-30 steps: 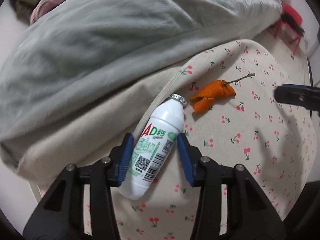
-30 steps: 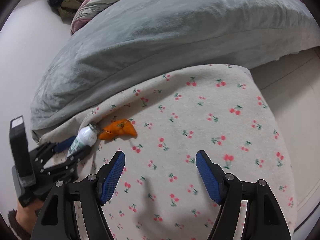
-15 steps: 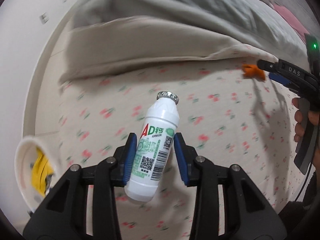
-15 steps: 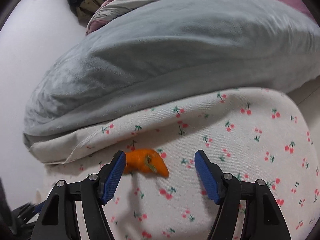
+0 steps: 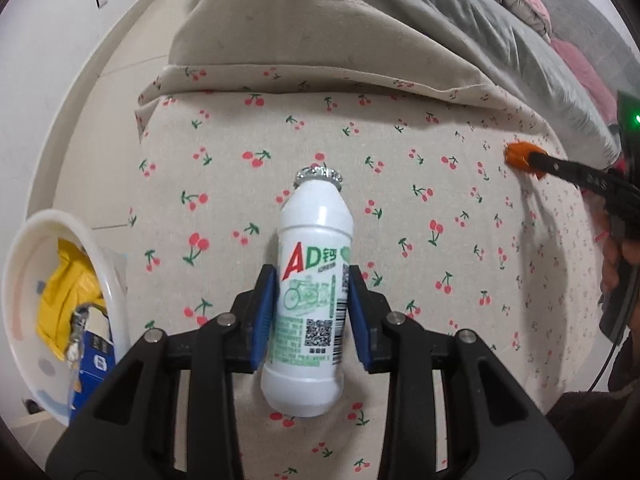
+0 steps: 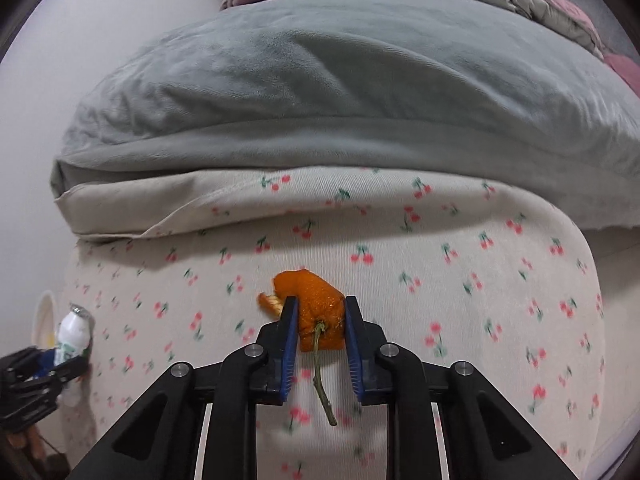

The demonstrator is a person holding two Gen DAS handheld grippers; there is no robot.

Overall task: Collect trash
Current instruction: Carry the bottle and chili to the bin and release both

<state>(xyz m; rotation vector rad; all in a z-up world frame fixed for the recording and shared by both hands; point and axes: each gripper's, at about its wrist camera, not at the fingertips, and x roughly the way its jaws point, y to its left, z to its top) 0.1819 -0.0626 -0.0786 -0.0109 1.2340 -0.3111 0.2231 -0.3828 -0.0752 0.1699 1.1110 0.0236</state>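
Bottle and peel both clamped over the cherry-print bedsheet (image 5: 400, 128)

White plastic drink bottle (image 5: 310, 292) is pinched mid-label by left gripper (image 5: 312, 312); light, slick. Soft orange peel (image 6: 320, 312), just closed on by right gripper (image 6: 320, 334), is easily crushed

Bottle (image 5: 310, 300) sitting between left gripper (image 5: 312, 312) pads, above sheet (image 5: 440, 280); bin (image 5: 24, 280) lying far left; peel (image 6: 320, 316) sitting between right gripper (image 6: 320, 344) pads; duvet (image 6: 340, 100) lying behind.
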